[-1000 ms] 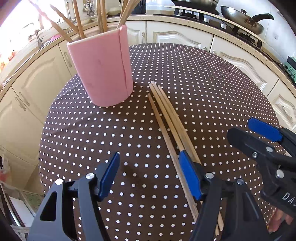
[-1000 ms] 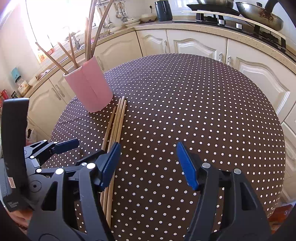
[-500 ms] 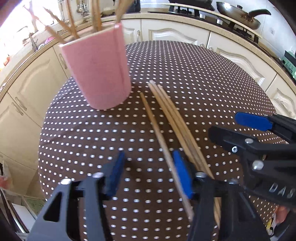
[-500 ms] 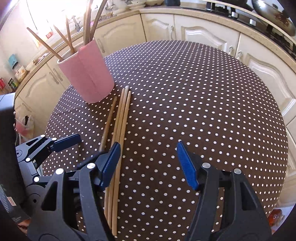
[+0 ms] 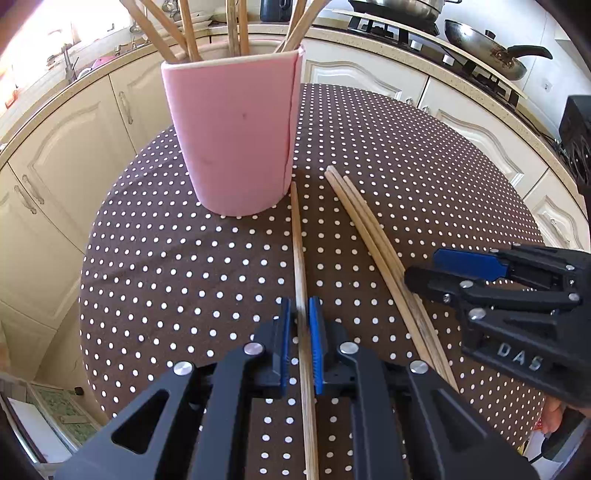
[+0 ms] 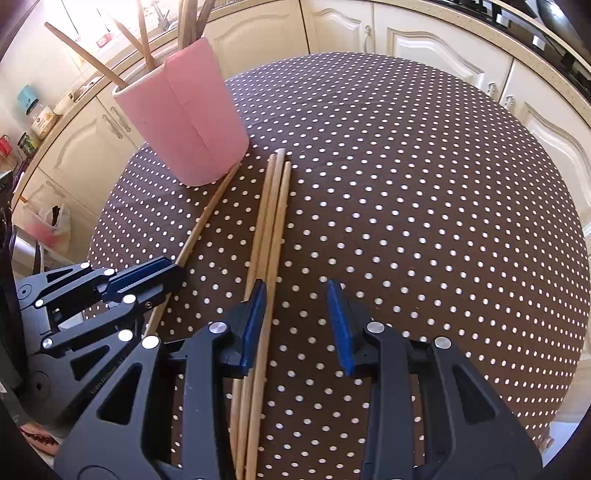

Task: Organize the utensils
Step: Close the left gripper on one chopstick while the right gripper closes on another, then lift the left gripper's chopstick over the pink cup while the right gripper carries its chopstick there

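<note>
Your left gripper (image 5: pixel 303 332) is closing, its blue pads either side of a single chopstick (image 5: pixel 298 236) and all but on it; I can't tell if they grip it yet. That stick lies on the polka-dot tablecloth (image 5: pixel 184 266), its far tip right at the foot of the pink holder (image 5: pixel 232 140), which stands upright with more chopsticks (image 5: pixel 184 33) fanned out of it. Over on your right gripper (image 6: pixel 299 321), the jaws are closing too, with a clear gap between them; the left pad (image 6: pixel 255 325) sits at the bundle of three chopsticks (image 6: pixel 271 221), and only the outermost stick lies inside the gap. The bundle lies just beside the single stick, pointing towards the holder. Writing? Raised letters "DAS" on your right gripper's black body in the left camera, cut off at the edge. Nothing else legible.
</note>
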### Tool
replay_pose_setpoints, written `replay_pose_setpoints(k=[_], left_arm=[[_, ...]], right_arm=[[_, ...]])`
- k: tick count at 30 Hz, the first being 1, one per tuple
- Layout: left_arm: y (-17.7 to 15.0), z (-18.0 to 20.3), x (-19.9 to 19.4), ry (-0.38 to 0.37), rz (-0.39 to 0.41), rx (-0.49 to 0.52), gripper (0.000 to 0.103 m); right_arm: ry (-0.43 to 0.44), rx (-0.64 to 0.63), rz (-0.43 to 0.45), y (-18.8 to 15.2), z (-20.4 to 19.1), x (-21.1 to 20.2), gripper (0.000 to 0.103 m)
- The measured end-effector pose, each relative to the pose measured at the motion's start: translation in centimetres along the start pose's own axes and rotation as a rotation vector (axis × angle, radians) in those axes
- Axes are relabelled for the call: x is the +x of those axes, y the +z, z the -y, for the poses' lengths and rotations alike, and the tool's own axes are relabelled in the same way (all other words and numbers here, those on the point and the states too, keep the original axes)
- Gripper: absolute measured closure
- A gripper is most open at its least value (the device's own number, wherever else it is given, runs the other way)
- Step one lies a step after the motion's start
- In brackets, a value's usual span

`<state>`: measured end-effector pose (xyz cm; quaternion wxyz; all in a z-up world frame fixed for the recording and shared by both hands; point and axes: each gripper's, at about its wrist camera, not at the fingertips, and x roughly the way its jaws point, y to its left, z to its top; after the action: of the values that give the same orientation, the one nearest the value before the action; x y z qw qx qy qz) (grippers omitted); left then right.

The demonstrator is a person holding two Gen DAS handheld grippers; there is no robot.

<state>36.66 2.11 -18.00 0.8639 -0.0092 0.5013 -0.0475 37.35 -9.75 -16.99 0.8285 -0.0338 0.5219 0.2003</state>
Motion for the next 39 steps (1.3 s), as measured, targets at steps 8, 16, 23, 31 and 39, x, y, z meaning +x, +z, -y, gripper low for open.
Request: replay_pose_setpoints(k=[8,16,23,31,39], left_arm=[[1.4,0.4,0.8,-0.005,-0.005,0.012,0.092],[1.1,0.7,0.9,0.003,0.001,0.027,0.094],[0.7,0.1,0.7,-0.012,0.018,0.008,0.097],[-0.4,0.0,-1.0,-0.036,0.072,-0.001,0.098],[-1.5,1.3,-6.8,-0.111,0.229,0.048,0.098]], right_arm=[[-0.065,-0.078,-0.065,2.7,-2.5,1.9,0.069],[-0.106,-0.155,-0.109,4.0,-4.4,3.2,0.085],[-0.048,-0.108,-0.082,2.5,-1.5,1.9,0.097],[0.047,-0.036,0.006,0.2,1.7,-0.3,0.098],[0.189,0.013,0.214,-1.7,4.1,-6.6,0.097]])
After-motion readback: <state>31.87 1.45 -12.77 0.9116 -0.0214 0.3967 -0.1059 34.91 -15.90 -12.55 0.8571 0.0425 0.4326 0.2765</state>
